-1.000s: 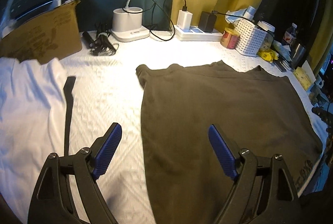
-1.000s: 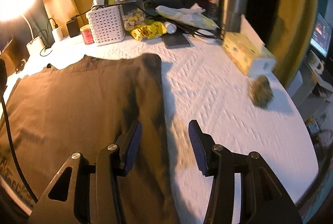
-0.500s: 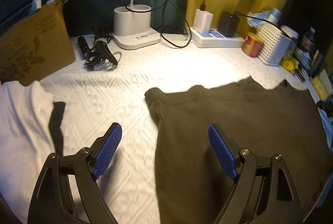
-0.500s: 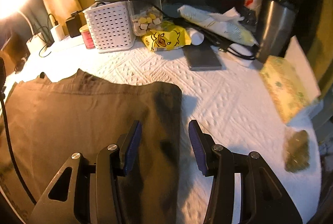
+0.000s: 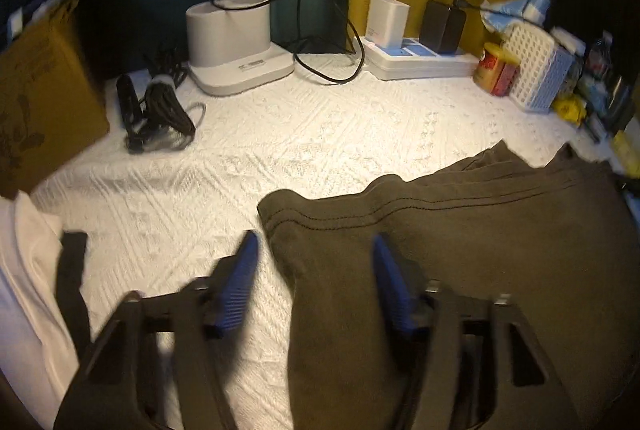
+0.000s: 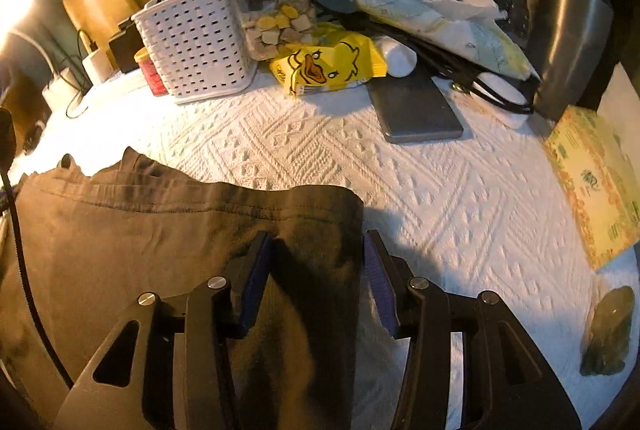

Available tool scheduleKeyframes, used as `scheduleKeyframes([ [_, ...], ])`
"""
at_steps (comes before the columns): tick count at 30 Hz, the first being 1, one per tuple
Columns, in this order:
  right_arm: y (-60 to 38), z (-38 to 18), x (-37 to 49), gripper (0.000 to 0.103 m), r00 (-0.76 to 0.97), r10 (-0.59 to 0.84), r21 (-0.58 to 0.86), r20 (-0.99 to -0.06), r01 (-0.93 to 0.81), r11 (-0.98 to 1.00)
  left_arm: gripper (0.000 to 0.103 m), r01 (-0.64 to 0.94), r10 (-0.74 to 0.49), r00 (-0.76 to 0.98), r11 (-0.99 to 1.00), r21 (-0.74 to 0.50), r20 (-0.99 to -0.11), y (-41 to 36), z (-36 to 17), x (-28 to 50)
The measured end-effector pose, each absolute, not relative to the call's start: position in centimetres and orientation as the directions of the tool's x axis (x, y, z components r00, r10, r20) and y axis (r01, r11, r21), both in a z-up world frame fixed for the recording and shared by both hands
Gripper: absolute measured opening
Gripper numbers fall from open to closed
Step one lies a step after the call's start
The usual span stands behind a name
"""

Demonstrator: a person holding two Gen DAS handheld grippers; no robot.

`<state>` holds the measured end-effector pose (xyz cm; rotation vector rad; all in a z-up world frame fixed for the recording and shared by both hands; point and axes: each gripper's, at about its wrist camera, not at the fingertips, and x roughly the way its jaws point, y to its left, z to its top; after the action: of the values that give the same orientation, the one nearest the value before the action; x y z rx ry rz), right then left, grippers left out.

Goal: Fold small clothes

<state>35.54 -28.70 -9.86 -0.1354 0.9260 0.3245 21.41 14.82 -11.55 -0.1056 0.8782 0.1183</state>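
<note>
a: which step is this?

b: the grab before the first fold, i'd say. the dark olive t-shirt lies flat on the white textured cloth, far hem toward the lamp base and the power strip.

a: and the left gripper?

b: its jaws have just been closing — they straddle the shirt's left edge near the far corner, fabric between them, but the blue pads aren't pressing on it yet as far as i can see. the view is blurred there.

a: the right gripper?

b: about half open, set over the shirt's right edge — one pad above the fabric, the other just outside it over the cloth. nothing gripped.

a: so what does the next move call for?

b: my guess: both sets of jaws sink onto the edges and pinch through all the layers at the same time, then lift evenly so the hem stays straight.

a: anything close by?

b: a white garment lies to the left, apart from the shirt. the white basket and yellow duck packet stand well behind.
</note>
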Motion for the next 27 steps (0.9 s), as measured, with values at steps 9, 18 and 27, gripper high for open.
scheduleKeyframes([
  [9, -27.1, -10.3, 34.7, 0.009, 0.56, 0.241, 0.002, -0.792, -0.392, 0.92, 0.002, -0.132, 0.043, 0.644, 0.99, -0.056, -0.764, 14.7, -11.3, 22.0],
  [18, -27.5, -8.6, 34.3, 0.003, 0.627, 0.229, -0.021, -0.745, -0.365, 0.931, 0.002, -0.144, 0.079, 0.701, 0.989, -0.032, -0.709, 15.5, -9.3, 21.7],
  [27, -28.1, -5.8, 34.6, 0.003, 0.703, 0.224, -0.039, -0.675, -0.337, 0.941, 0.002, -0.126, 0.109, 0.767, 0.992, 0.018, -0.632, 15.6, -6.5, 22.5],
])
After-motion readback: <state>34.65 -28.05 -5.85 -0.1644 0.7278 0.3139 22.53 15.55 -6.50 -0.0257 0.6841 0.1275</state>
